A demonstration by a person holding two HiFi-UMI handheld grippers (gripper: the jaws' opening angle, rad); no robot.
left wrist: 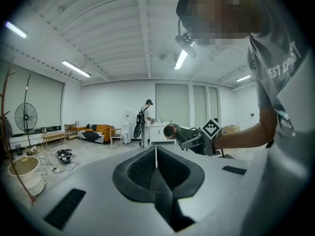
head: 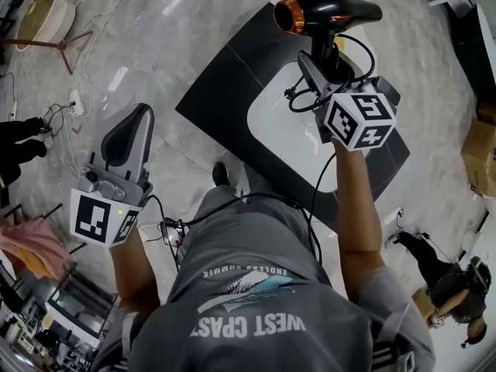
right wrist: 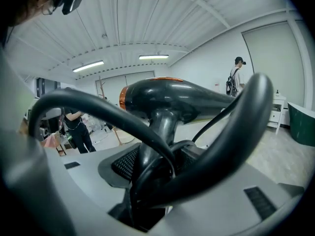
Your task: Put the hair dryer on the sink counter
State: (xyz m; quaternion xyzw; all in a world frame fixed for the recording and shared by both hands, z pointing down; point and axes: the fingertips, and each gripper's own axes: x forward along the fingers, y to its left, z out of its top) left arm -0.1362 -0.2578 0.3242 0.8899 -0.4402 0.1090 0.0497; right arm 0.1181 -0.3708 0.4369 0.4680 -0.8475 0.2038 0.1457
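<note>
A black hair dryer (head: pixel 329 10) with an orange nozzle ring hangs over the dark sink counter (head: pixel 225 84) and its white basin (head: pixel 283 122). My right gripper (head: pixel 319 64) is shut on the dryer's handle, and the black cord (head: pixel 318 184) loops round the jaws and trails down to the person. In the right gripper view the dryer (right wrist: pixel 172 97) stands upright between the jaws of that gripper (right wrist: pixel 152 166), with the cord coiled in front. My left gripper (head: pixel 130 130) is off to the left over the floor, shut and holding nothing. Its view shows the closed jaws of the left gripper (left wrist: pixel 156 156) and the dryer (left wrist: pixel 172 131) far off.
Cables and a power strip (head: pixel 70 103) lie on the floor at left, near a bowl on a stand (head: pixel 39 14). A cardboard box (head: pixel 480 153) and another person (head: pixel 457 293) are at right. A fan (left wrist: pixel 25 117), a sofa (left wrist: pixel 98 132) and a standing person (left wrist: pixel 146 122) are farther off.
</note>
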